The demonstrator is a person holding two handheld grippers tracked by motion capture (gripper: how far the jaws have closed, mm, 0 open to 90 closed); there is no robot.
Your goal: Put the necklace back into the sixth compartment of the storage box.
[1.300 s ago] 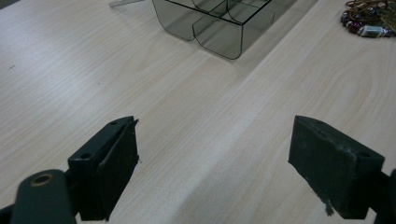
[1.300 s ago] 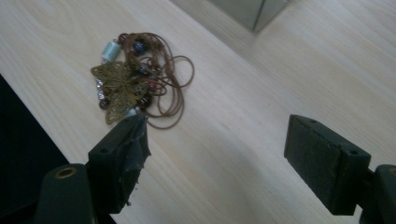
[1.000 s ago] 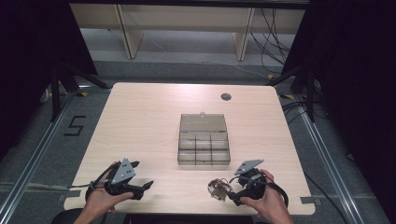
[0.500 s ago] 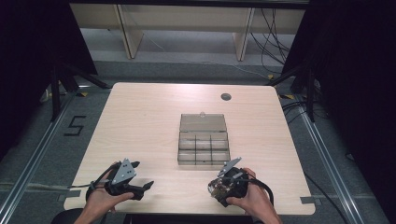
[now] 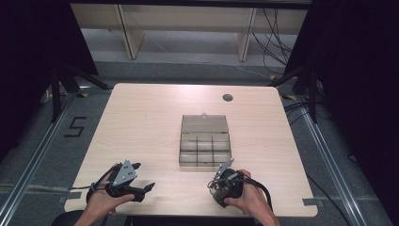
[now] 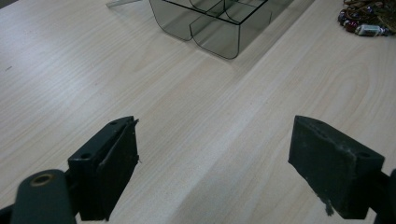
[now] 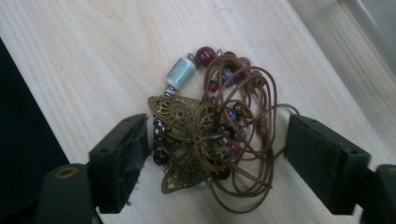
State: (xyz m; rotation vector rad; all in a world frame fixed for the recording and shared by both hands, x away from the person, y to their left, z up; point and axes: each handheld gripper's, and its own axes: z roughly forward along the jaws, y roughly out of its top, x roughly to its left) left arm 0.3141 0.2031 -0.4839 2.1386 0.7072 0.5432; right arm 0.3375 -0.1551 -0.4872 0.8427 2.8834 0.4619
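Note:
A tangle of jewellery (image 7: 254, 88) lies on the wooden table near its front edge: a brass butterfly pendant (image 7: 187, 128), dark red beads, a pale blue bead (image 7: 180, 72) and brown cord. My right gripper (image 7: 215, 140) stands open over it, one jaw on each side; the left jaw is close against the beads. In the high view the right gripper (image 5: 215, 189) is at the front right and hides most of the jewellery. My left gripper (image 5: 145, 176) rests open at the front left with nothing between its jaws (image 6: 215, 140). The jewellery (image 6: 366, 18) lies far to its right.
A clear smoky box (image 5: 205, 146) with several compartments sits mid-table, its lid (image 5: 204, 124) laid open behind it; its near corner (image 6: 215, 28) lies ahead of the left gripper. A cable hole (image 5: 227, 98) is at the back. The table's front edge (image 7: 28, 93) runs beside the jewellery.
The right gripper has moved left and now stands over the jewellery, which earlier lay uncovered beside it. The left gripper has stayed put.

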